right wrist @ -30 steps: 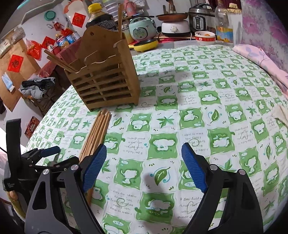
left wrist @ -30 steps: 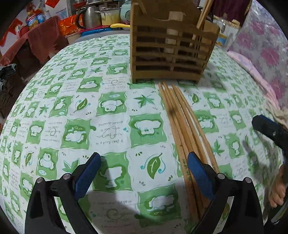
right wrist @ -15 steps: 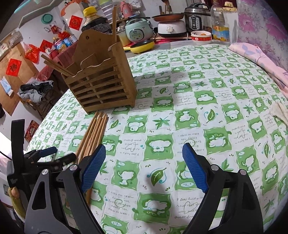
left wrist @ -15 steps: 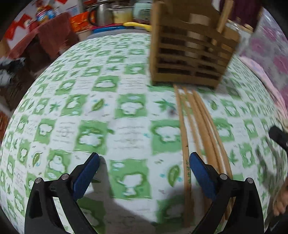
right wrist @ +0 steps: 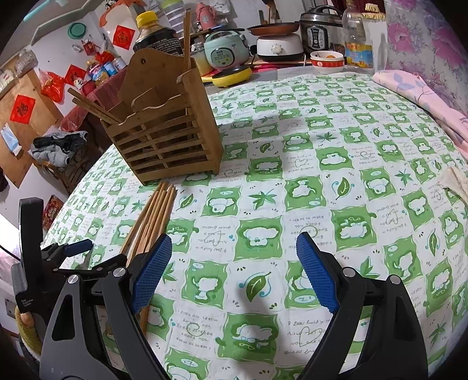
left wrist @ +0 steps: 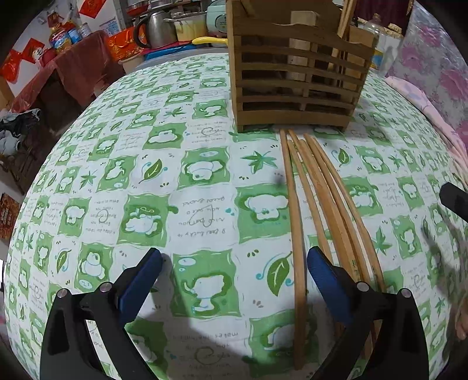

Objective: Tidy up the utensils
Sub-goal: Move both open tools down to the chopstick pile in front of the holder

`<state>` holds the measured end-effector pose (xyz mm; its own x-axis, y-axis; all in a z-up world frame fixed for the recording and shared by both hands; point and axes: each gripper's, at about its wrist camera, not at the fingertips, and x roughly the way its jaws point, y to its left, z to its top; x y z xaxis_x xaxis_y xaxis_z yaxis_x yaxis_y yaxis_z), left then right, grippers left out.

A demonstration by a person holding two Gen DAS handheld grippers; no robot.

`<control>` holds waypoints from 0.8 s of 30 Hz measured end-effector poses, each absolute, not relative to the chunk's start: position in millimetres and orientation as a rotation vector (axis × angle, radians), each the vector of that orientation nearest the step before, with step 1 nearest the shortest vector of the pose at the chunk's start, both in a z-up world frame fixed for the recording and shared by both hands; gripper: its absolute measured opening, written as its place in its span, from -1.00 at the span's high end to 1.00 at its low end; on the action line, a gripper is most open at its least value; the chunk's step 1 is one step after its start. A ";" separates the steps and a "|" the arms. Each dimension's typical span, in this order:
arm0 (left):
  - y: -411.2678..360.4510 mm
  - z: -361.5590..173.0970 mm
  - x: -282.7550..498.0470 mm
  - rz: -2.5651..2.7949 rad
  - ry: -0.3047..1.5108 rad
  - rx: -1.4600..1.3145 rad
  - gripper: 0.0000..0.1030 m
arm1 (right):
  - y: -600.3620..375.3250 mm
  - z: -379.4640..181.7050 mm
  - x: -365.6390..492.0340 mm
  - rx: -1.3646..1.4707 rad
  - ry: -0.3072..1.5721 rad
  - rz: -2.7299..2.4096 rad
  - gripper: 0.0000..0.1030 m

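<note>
Several wooden chopsticks [left wrist: 318, 204] lie side by side on the green-and-white tablecloth, running from the slatted wooden utensil holder [left wrist: 295, 67] toward me. My left gripper [left wrist: 234, 274] is open and empty, low over the cloth; one chopstick lies just inside its right finger [left wrist: 321, 271], the others pass under or beside that finger. My right gripper [right wrist: 234, 269] is open and empty above bare cloth, to the right of the chopsticks [right wrist: 152, 216]. The holder [right wrist: 163, 125] has a few chopsticks standing in it. The left gripper [right wrist: 76, 248] shows at the right wrist view's left edge.
The tablecloth [right wrist: 336, 163] covers a round table. Behind it stand a rice cooker [right wrist: 226, 49], pots, a kettle [left wrist: 155, 27], a dark bottle [right wrist: 156, 35] and a bowl [right wrist: 327, 60]. A pink floral cloth [right wrist: 421, 96] lies at the right edge.
My left gripper has shifted left and then closer to the cloth, so the leftmost chopstick now lies between its fingers. The right gripper has barely moved.
</note>
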<state>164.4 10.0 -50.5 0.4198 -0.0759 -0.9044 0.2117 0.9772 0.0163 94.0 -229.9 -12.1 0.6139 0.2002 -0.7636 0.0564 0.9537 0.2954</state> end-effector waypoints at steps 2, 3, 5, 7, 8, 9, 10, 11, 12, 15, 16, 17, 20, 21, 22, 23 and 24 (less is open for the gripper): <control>11.8 -49.6 157.8 -0.206 1.115 0.151 -0.92 | -227.6 -13.3 89.2 0.298 0.917 0.106 -0.64; 14.7 -48.8 154.6 -0.220 1.112 0.157 -0.92 | -225.3 -13.6 85.6 0.287 0.920 0.125 -0.64; 21.9 -48.0 147.4 -0.241 1.109 0.162 -0.92 | -217.6 -15.0 77.3 0.254 0.932 0.173 -0.64; 30.9 -46.9 142.5 -0.239 1.108 0.154 -0.91 | -207.1 -17.4 68.6 0.213 0.948 0.226 -0.64; 33.9 -46.4 141.2 -0.232 1.108 0.150 -0.91 | -201.6 -19.3 65.2 0.187 0.958 0.248 -0.64; 35.6 -46.3 141.1 -0.226 1.108 0.145 -0.91 | -189.7 -24.6 59.1 0.130 0.981 0.292 -0.64; 36.2 -46.2 141.6 -0.221 1.107 0.142 -0.91 | -180.0 -29.2 54.3 0.079 0.999 0.325 -0.64; 35.4 -46.5 142.0 -0.217 1.106 0.146 -0.91 | -171.5 -32.5 49.9 0.031 1.010 0.347 -0.64; 34.2 -46.5 141.7 -0.212 1.103 0.151 -0.92 | -157.7 -34.1 43.0 -0.055 1.005 0.365 -0.64; 33.8 -46.3 141.9 -0.210 1.101 0.147 -0.92 | -134.6 -30.7 28.4 -0.192 0.954 0.423 -0.64; 34.0 -46.4 142.1 -0.209 1.100 0.149 -0.92 | -132.7 -32.1 28.8 -0.206 0.962 0.420 -0.65; 34.4 -46.3 142.2 -0.209 1.100 0.148 -0.92 | -134.2 -34.4 31.4 -0.199 0.978 0.411 -0.65; 34.9 -46.2 142.5 -0.208 1.100 0.147 -0.92 | -145.7 -35.3 38.3 -0.159 0.991 0.362 -0.65; 35.3 -46.1 142.6 -0.207 1.099 0.147 -0.92 | -150.0 -35.3 40.0 -0.138 0.995 0.345 -0.65; 35.2 -46.2 142.5 -0.208 1.099 0.148 -0.92 | -153.7 -34.2 40.6 -0.126 0.987 0.320 -0.65; 35.4 -46.1 142.5 -0.207 1.099 0.147 -0.92 | -155.0 -33.2 40.5 -0.121 0.980 0.300 -0.65; 35.3 -45.9 142.4 -0.206 1.099 0.147 -0.92 | -159.6 -32.5 42.2 -0.114 0.973 0.269 -0.65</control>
